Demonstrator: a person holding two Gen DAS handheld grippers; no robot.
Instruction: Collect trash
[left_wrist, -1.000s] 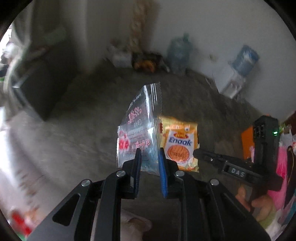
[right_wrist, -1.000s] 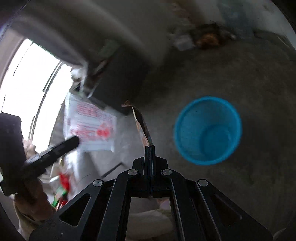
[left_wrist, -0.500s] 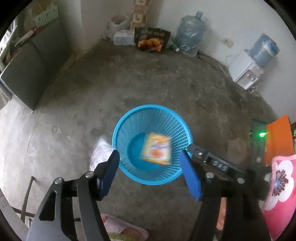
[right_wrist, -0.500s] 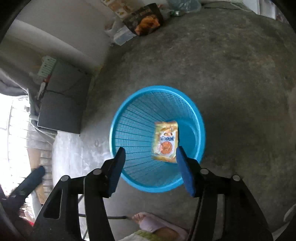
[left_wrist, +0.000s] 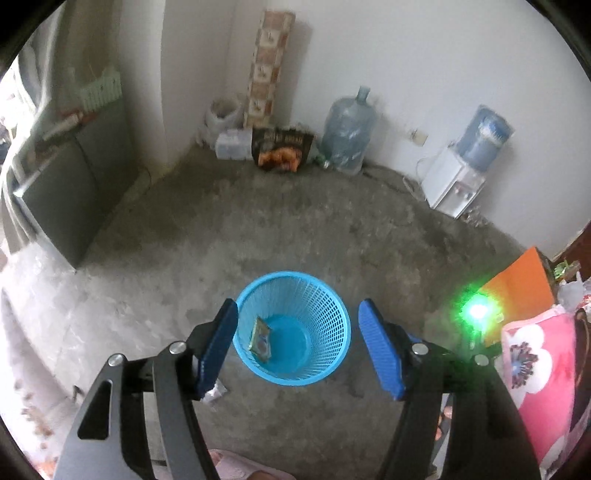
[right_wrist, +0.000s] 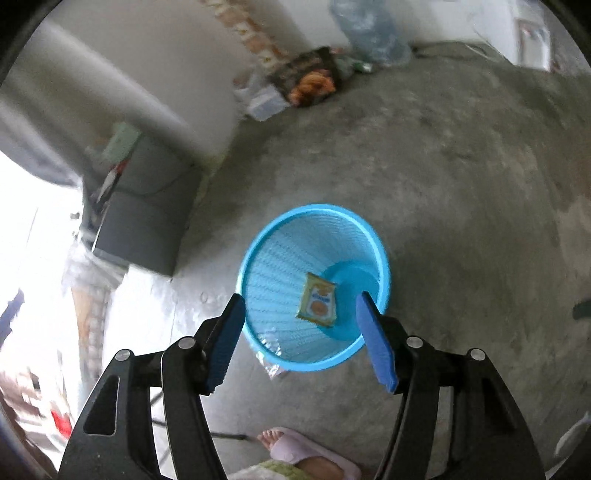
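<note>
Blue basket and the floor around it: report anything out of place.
The yellow snack packet lies inside the blue basket, as it should. A clear wrapper lies on the concrete floor against the basket's base, outside it, so it looks like a missed drop.

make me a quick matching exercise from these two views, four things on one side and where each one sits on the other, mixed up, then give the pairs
Things:
1. yellow snack packet
2. clear wrapper
3. large water bottle
4. water dispenser

Places:
A. on the floor just outside the blue basket
B. by the back wall, beside the dark snack bag
C. inside the blue basket
D. by the wall at far right, a blue bottle on top

Pairs: 1-C, 2-A, 3-B, 4-D
</note>
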